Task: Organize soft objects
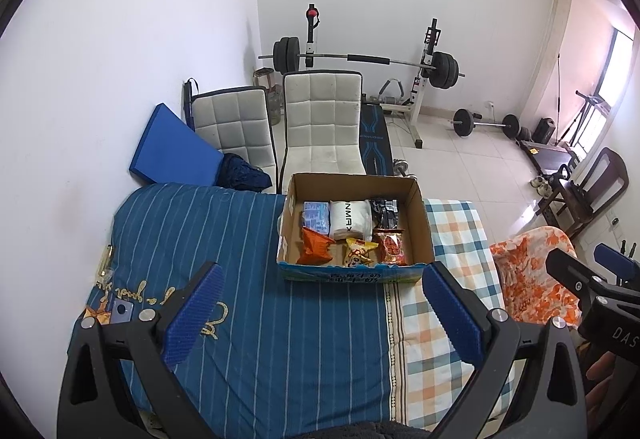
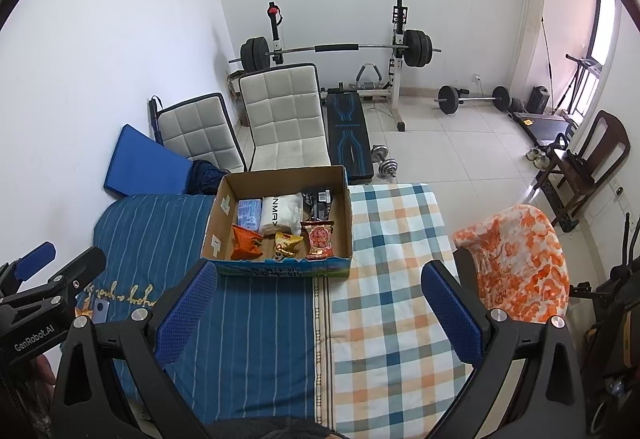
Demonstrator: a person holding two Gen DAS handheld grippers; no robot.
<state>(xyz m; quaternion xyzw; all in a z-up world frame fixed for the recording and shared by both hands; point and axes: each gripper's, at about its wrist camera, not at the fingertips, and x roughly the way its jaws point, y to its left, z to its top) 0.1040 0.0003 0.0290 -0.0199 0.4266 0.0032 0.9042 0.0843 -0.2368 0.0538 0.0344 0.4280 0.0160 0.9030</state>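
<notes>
An open cardboard box (image 1: 422, 215) (image 2: 347, 211) stands on the bed, straddling a blue striped quilt (image 1: 240, 279) (image 2: 256, 319) and a plaid sheet (image 1: 448, 279) (image 2: 392, 279). Inside lie a white folded cloth (image 1: 350, 219) (image 2: 280, 215), a blue packet (image 1: 316, 217) (image 2: 249, 213), an orange snack bag (image 1: 316, 247) (image 2: 246, 241), a yellow bag (image 1: 360, 251) (image 2: 287, 244), a red packet (image 1: 392, 247) (image 2: 320, 239) and a dark packet (image 1: 385, 213) (image 2: 320, 204). My left gripper (image 1: 320, 309) and right gripper (image 2: 320, 309) hover open, holding nothing, above the bed in front of the box.
An orange-flowered cloth (image 1: 532, 279) (image 2: 520, 263) drapes a chair right of the bed. Two white padded chairs (image 1: 320, 123) (image 2: 284, 115), a blue mat (image 1: 172, 147) and a weight bench with a barbell (image 1: 360, 59) (image 2: 340, 49) stand beyond the bed. The white wall borders the left.
</notes>
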